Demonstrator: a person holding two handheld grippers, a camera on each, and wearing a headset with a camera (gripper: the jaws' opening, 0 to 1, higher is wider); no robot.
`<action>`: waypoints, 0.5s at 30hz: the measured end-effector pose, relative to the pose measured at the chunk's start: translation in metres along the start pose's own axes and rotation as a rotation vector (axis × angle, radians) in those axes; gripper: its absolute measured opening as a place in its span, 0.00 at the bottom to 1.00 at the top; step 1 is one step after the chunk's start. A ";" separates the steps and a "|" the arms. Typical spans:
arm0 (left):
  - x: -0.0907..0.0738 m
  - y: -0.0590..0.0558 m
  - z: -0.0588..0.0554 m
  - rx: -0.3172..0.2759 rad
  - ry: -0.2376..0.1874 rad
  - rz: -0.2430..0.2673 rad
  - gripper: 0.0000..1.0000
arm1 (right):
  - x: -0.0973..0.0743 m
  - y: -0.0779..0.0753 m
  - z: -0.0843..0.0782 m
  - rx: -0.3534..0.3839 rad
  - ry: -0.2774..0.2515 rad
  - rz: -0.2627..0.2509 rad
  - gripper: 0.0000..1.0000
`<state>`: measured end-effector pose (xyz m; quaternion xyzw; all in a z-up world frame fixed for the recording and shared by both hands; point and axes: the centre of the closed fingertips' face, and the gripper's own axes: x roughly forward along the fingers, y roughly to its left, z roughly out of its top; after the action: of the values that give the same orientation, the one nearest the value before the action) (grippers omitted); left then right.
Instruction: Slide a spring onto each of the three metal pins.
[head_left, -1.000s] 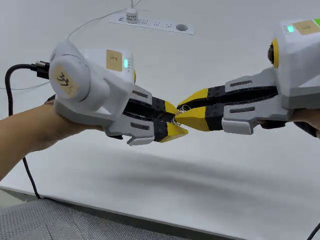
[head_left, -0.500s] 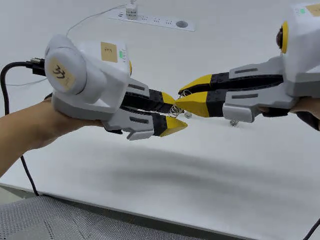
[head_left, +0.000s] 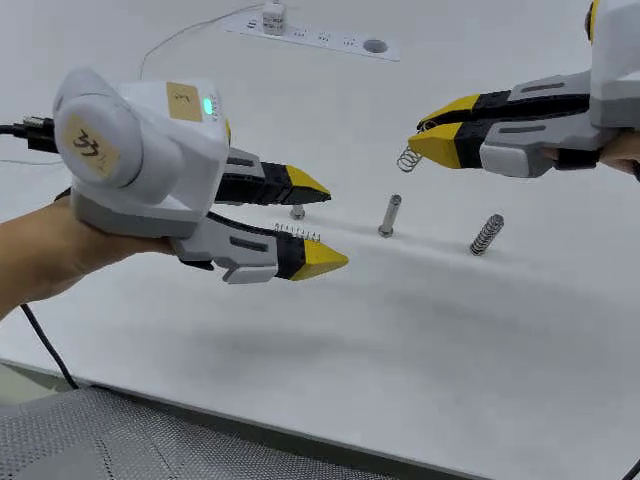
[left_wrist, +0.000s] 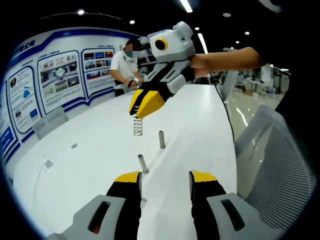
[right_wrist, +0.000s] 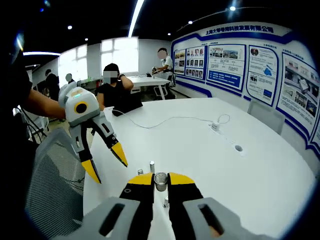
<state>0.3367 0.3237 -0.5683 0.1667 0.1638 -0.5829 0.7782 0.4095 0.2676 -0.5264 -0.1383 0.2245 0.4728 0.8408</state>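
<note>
Pinching a small spring (head_left: 408, 158) by its upper end, the right tongs (head_left: 428, 140) hang above the white worktop (head_left: 450, 350), their yellow tips pressed together on the coil, which dangles free below them. The body of these tongs is cut off by the right edge of the head view.

The left tongs (head_left: 325, 222) are well apart from them, lower and to the left, with their jaws spread wide. A fine ridged line runs along the inner edge of the lower jaw; I cannot tell whether it is a coil or the jaw's own teeth.

On the worktop, between the two tongs in the head view, a bare pin (head_left: 390, 215) stands upright. A short pin (head_left: 297, 211) shows in the gap of the left tongs, its foot hidden behind the lower jaw. Further right a second spring (head_left: 487, 234) stands leaning. Whether a pin is inside it cannot be made out.

A power strip (head_left: 310, 40) lies at the far edge, its sockets too small to read.
</note>
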 end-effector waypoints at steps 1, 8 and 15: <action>-0.001 0.001 -0.001 -0.004 0.001 0.007 0.40 | 0.002 -0.002 -0.002 0.005 0.009 -0.005 0.10; -0.004 0.009 -0.004 -0.029 -0.001 0.035 0.40 | 0.019 -0.009 -0.026 0.029 0.093 -0.019 0.10; 0.000 0.010 -0.003 -0.031 -0.001 0.039 0.40 | 0.030 -0.009 -0.038 0.032 0.126 -0.001 0.10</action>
<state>0.3462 0.3279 -0.5700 0.1573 0.1691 -0.5652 0.7919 0.4219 0.2681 -0.5739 -0.1546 0.2846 0.4590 0.8273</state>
